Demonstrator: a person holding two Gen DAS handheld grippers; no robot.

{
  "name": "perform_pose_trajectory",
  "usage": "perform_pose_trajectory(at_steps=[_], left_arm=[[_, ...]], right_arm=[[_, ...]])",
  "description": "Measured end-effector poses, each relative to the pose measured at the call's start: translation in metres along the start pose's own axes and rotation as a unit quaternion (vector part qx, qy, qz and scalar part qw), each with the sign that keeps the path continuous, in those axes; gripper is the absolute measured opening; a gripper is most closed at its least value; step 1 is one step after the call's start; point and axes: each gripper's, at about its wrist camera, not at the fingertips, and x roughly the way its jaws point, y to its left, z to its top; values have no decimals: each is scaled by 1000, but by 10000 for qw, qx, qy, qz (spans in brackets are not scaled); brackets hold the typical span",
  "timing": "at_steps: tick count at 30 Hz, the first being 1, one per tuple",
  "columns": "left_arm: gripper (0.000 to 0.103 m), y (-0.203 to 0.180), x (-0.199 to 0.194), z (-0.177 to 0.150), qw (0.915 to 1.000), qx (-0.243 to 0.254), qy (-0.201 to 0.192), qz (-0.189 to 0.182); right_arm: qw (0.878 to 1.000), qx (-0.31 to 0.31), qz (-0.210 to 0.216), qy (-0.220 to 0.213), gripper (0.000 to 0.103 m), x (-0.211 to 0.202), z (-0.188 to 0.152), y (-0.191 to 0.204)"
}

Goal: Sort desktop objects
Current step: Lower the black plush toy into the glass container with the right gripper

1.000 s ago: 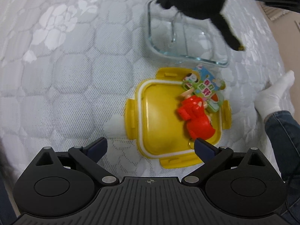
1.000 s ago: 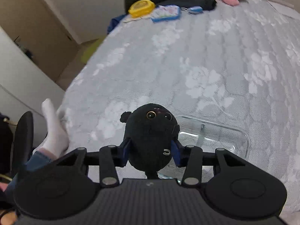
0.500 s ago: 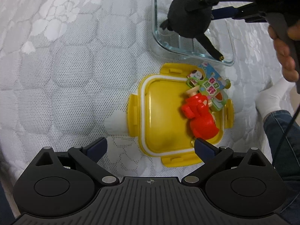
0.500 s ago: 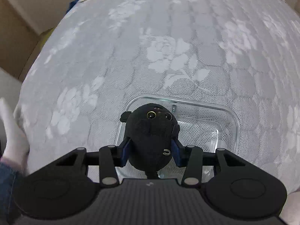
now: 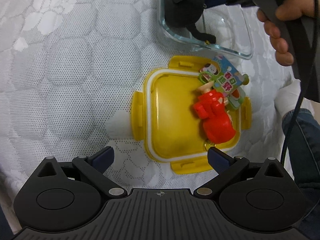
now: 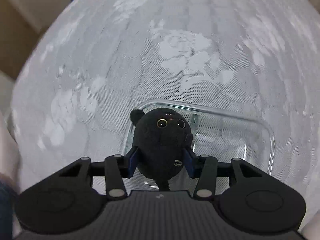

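Observation:
A black plush toy [image 6: 162, 140] with round eyes sits between the pads of my right gripper [image 6: 161, 160], whose jaws are opening while the pads still touch its sides. The plush hangs low inside the left part of a clear glass container [image 6: 260, 124]. The left wrist view shows the same plush [image 5: 180, 14] in the container [image 5: 220, 48], its tail lying over the near rim. My left gripper [image 5: 161, 157] stands open above the near edge of a yellow lid [image 5: 172, 120]. A red toy figure [image 5: 216, 120] and a colourful card tag [image 5: 226, 82] lie on that lid.
Everything rests on a white lace-patterned cloth [image 5: 70, 70]. A person's hand [image 5: 280, 40] holds the right gripper's handle at the upper right. A white-socked foot [image 5: 288, 100] and a denim leg [image 5: 304, 140] lie at the cloth's right edge.
My right gripper has come down with the plush, from above the glass container into it, and its pads have spread slightly. The left gripper has stayed over the yellow lid.

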Motion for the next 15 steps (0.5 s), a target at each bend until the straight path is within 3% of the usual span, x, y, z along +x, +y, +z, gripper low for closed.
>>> perform_pose_trajectory(at_steps=[4, 8, 12, 15], left_arm=[[102, 2, 2, 1, 10000, -10, 49, -13], [102, 6, 0, 5, 10000, -53, -29, -50], [102, 6, 1, 5, 10000, -55, 5, -57], [102, 5, 3, 4, 10000, -16, 40, -84]], right_arm=[[9998, -155, -56, -78, 61, -4, 6, 5], [9965, -63, 121, -820, 60, -34, 15, -4], [9969, -69, 197, -764, 40, -30, 16, -6], [9983, -42, 95, -579, 38, -13, 14, -6]])
